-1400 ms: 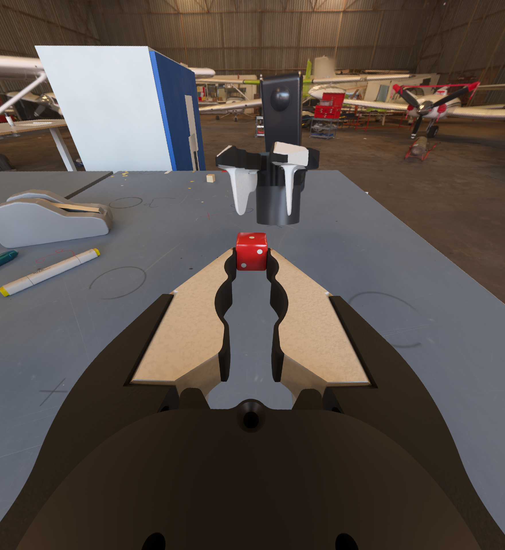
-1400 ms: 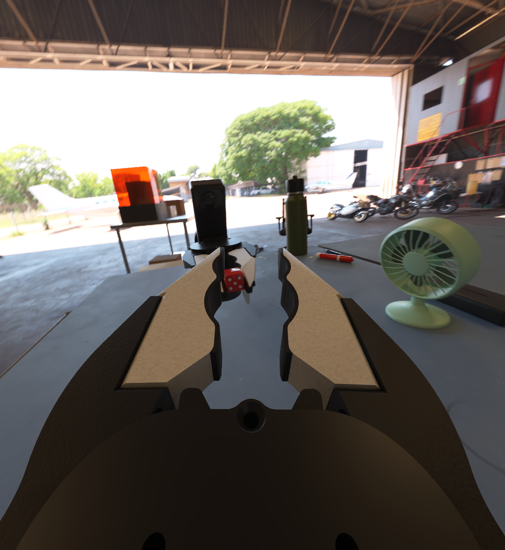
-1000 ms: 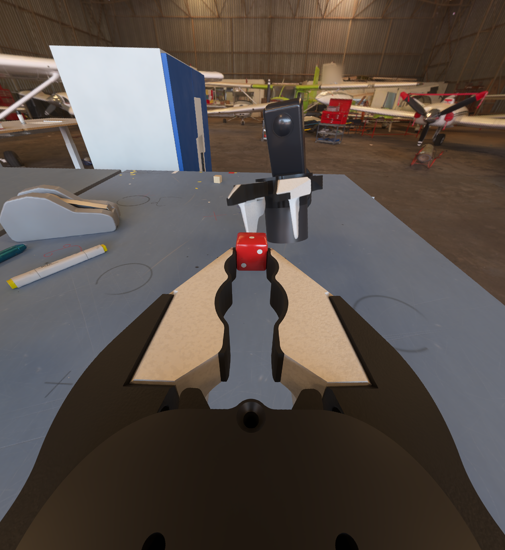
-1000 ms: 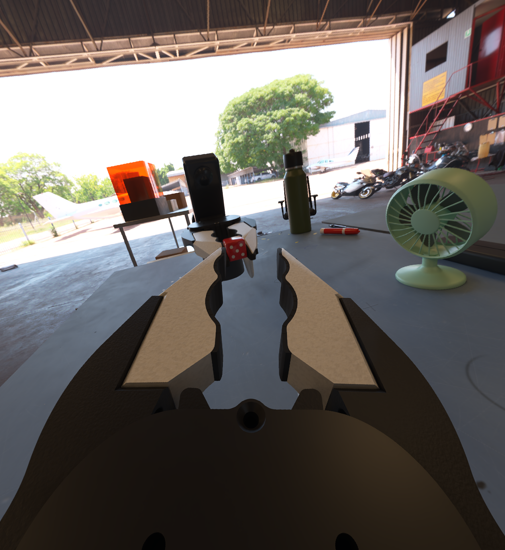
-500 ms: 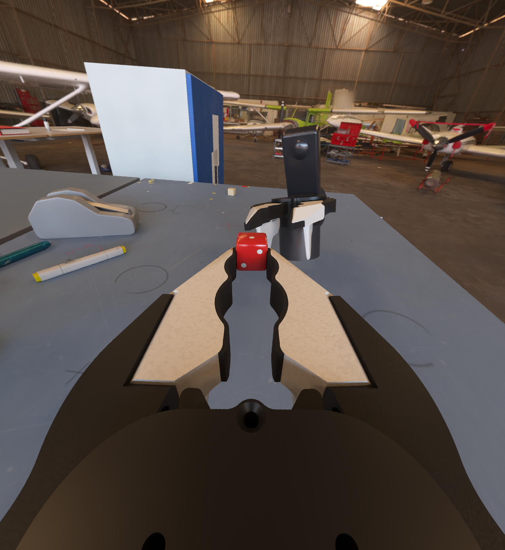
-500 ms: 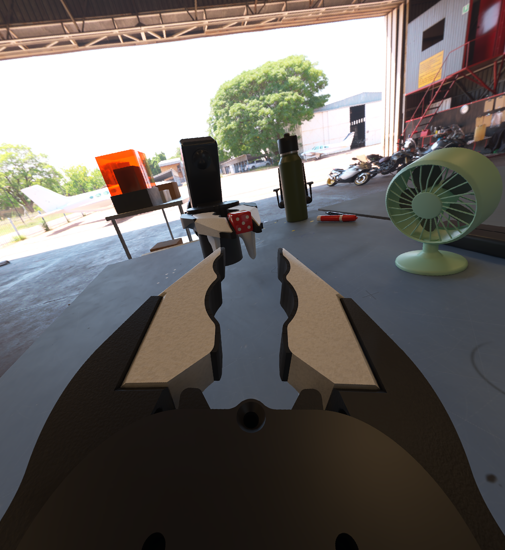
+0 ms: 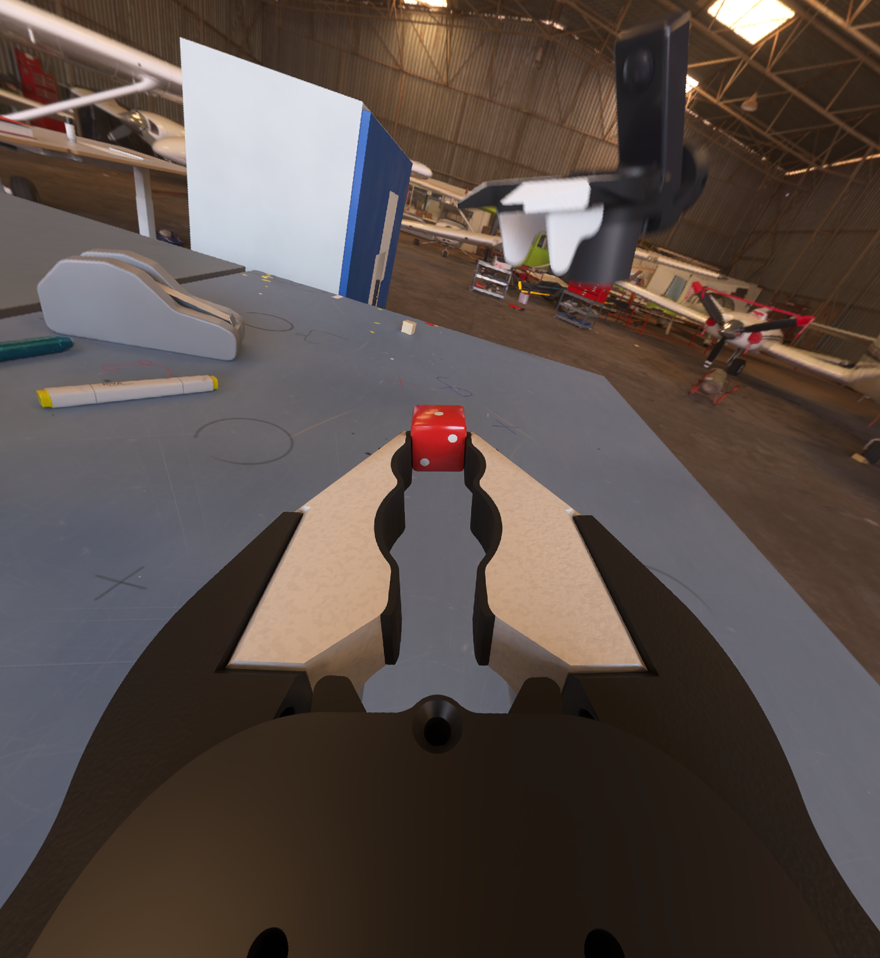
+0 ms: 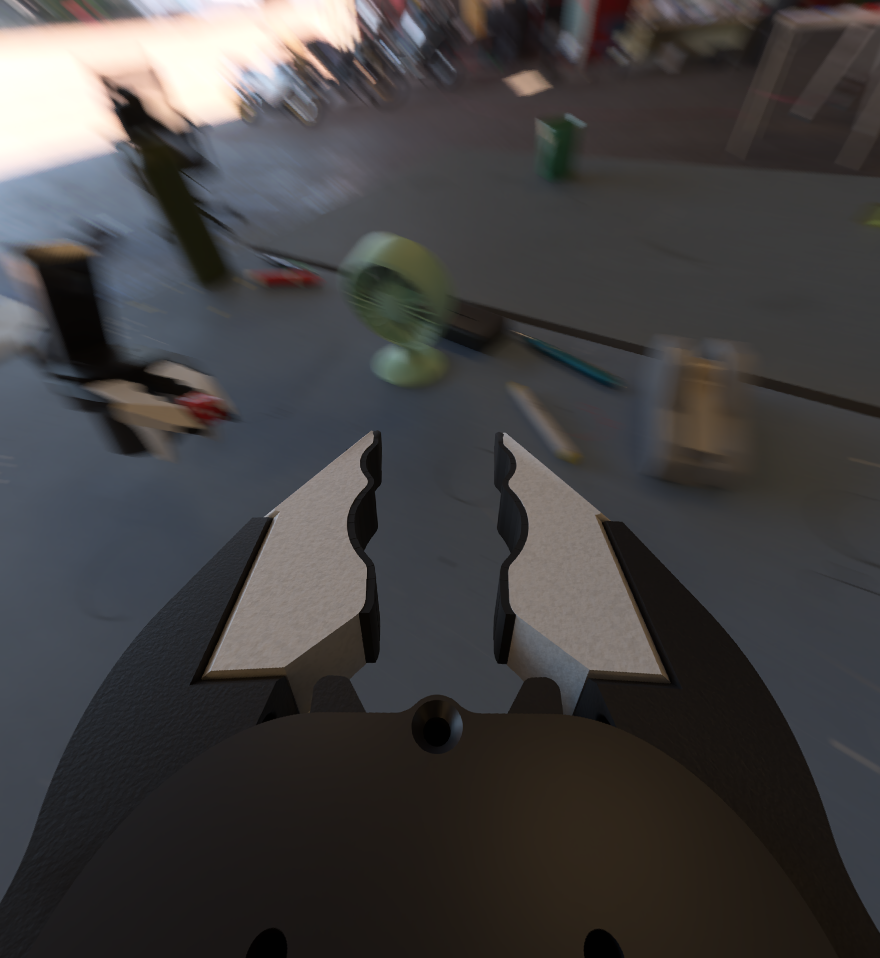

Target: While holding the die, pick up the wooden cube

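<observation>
My left gripper (image 7: 437,441) is shut on a red die (image 7: 437,435) with white dots and holds it just above the grey table (image 7: 220,518). The small wooden cube (image 7: 408,326) lies on the table near its far edge, beyond the die and a little left. My right gripper (image 7: 549,243) hangs high at the upper right, well above the table, fingers pointing down. In the right wrist view, which is motion-blurred, the right gripper (image 8: 437,440) is open and empty. The left gripper (image 8: 163,402) with the die (image 8: 201,402) shows at the left there. The cube is not visible in that view.
A grey tape dispenser (image 7: 137,306), a white marker with yellow caps (image 7: 126,390) and a teal pen (image 7: 12,348) lie at the left. A white and blue box (image 7: 282,171) stands at the back. A green fan (image 8: 396,311) and a dark bottle (image 8: 183,207) show blurred.
My right gripper has risen high above the table and swung fast, so its view now tilts down and blurs. My left gripper has shifted and rolled slightly, still holding the die.
</observation>
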You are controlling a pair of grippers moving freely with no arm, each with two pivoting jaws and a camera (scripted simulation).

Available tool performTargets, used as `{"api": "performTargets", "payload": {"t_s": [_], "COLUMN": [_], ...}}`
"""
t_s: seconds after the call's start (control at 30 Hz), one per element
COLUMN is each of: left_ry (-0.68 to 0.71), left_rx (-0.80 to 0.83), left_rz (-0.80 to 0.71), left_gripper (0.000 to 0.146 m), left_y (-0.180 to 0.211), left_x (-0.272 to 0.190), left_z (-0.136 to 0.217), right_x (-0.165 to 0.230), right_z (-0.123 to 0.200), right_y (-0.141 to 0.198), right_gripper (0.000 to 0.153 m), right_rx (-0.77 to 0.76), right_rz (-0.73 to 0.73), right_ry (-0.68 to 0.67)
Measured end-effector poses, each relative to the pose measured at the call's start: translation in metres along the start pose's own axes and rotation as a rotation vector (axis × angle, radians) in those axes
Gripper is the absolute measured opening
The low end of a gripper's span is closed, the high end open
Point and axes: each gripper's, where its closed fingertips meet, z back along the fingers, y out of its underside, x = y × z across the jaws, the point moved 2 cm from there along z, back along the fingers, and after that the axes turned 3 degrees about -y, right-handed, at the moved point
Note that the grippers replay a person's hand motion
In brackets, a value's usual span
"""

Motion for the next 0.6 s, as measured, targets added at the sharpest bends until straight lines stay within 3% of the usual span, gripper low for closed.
{"api": "performTargets", "payload": {"t_s": [0.1, 0.17, 0.23, 0.37, 0.6], "left_ry": [0.006, 0.008, 0.009, 0.007, 0.001], "left_rx": [0.001, -0.001, 0.002, 0.019, 0.058], "left_rz": [0.029, 0.039, 0.036, 0.016, -0.038], "left_gripper": [0.019, 0.019, 0.019, 0.019, 0.019], "left_y": [0.0, -0.001, -0.001, 0.001, 0.007], "left_x": [0.002, 0.002, 0.002, 0.0, -0.002], "left_z": [0.001, 0.001, 0.001, -0.001, -0.005], "right_x": [-0.092, -0.154, -0.205, -0.276, -0.33], "right_z": [0.057, 0.087, 0.106, 0.12, 0.138], "right_y": [-0.021, -0.019, -0.002, 0.06, 0.144], "right_gripper": [0.04, 0.038, 0.03, 0.029, 0.03], "right_rx": [0.272, 0.426, 0.544, 0.773, 1.062], "right_rz": [0.088, 0.037, -0.126, -0.408, -0.651], "right_ry": [0.33, 0.449, 0.468, 0.496, 0.604]}}
